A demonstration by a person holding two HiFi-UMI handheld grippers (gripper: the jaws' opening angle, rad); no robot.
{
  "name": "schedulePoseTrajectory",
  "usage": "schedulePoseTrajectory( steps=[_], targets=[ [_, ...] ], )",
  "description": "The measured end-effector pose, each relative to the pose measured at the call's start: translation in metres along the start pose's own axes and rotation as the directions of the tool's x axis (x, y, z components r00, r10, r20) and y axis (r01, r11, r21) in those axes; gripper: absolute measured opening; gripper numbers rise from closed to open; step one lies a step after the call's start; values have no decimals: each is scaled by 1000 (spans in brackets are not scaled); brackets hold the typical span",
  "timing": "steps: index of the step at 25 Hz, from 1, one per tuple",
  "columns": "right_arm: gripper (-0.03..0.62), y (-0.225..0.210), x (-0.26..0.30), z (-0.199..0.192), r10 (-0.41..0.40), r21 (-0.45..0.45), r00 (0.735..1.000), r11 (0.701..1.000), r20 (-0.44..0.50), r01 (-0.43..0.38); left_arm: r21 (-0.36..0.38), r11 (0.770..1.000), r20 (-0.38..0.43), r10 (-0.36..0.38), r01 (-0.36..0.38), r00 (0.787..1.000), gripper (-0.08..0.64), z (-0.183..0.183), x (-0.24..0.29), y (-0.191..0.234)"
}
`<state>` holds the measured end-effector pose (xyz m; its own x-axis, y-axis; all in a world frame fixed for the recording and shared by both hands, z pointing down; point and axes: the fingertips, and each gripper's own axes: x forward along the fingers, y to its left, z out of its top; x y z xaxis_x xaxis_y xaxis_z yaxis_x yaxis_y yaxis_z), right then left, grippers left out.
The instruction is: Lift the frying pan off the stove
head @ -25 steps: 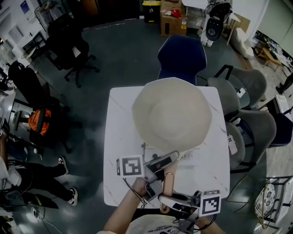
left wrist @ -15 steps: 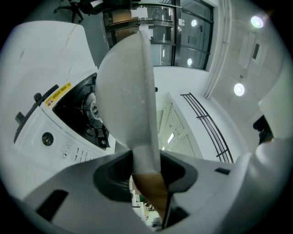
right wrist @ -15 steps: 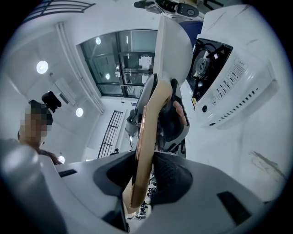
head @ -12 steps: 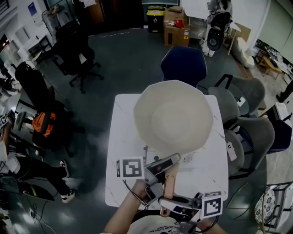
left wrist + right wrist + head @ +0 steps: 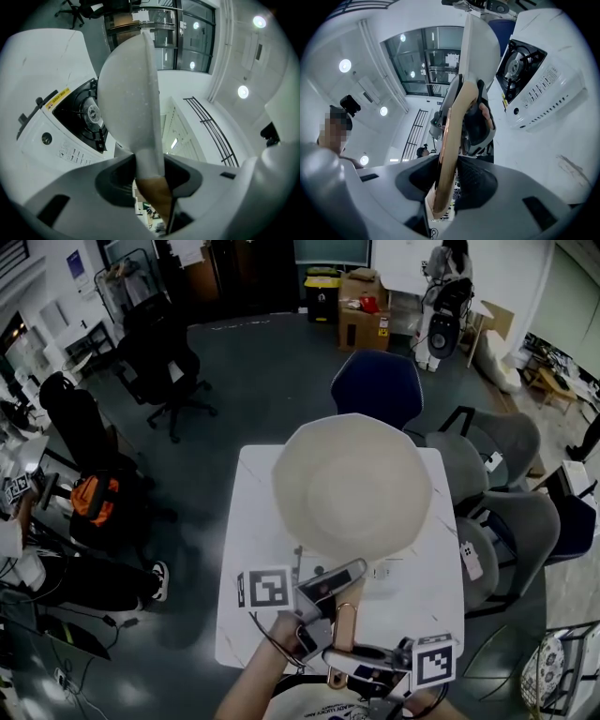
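1. Room: a workshop with a grey floor [image 5: 244, 399]. A white table [image 5: 239, 549] stands at its centre among office chairs, with a blue chair [image 5: 377, 385] at the table's far edge.
2. Frying pan [image 5: 352, 486]: cream-coloured and round, held over the table. In the head view it hides much of the tabletop. Its handle [image 5: 344, 620] points back toward the person.
3. Stove [image 5: 536, 86]: white, with a black burner [image 5: 518, 65], resting on the table. The right gripper view shows a gap between the frying pan's underside and the burner, so the frying pan is clear of the stove.
4. Left gripper [image 5: 150, 173]: jaws closed on the handle where its pale part meets the brown part.
5. Right gripper [image 5: 443, 185]: jaws clamped on the copper-coloured end of the handle, nearer the person.
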<state>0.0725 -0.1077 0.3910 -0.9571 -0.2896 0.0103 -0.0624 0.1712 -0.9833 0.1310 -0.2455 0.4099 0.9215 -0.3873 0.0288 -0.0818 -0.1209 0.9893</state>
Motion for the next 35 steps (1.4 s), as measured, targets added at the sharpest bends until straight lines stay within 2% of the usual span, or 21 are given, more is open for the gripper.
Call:
schedulePoseTrajectory(
  steps=[4, 8, 10, 16, 35],
  targets=[
    [124, 1, -1, 0, 2, -3, 1000, 1000, -8, -2, 15, 1000, 6, 9, -9, 1000, 163, 2, -1, 1],
    [124, 2, 0, -1, 14, -10, 1000, 1000, -20, -14, -13, 1000, 9, -13, 13, 1000, 163, 0, -1, -3],
    [124, 2, 0, -2, 17, -13, 1000, 1000, -24, -17, -5, 1000, 5, -8, 8, 1000, 163, -1, -1, -2],
    [124, 4, -2, 0, 20, -11, 1000, 1000, -16, -20, 7, 1000, -8, 13, -13, 1000, 163, -3, 2, 1],
    [128, 2, -1, -3, 6, 1, 1000, 1000, 3, -6, -9, 1000, -24, 14, -14, 1000, 163, -6, 2, 6]
  ],
)
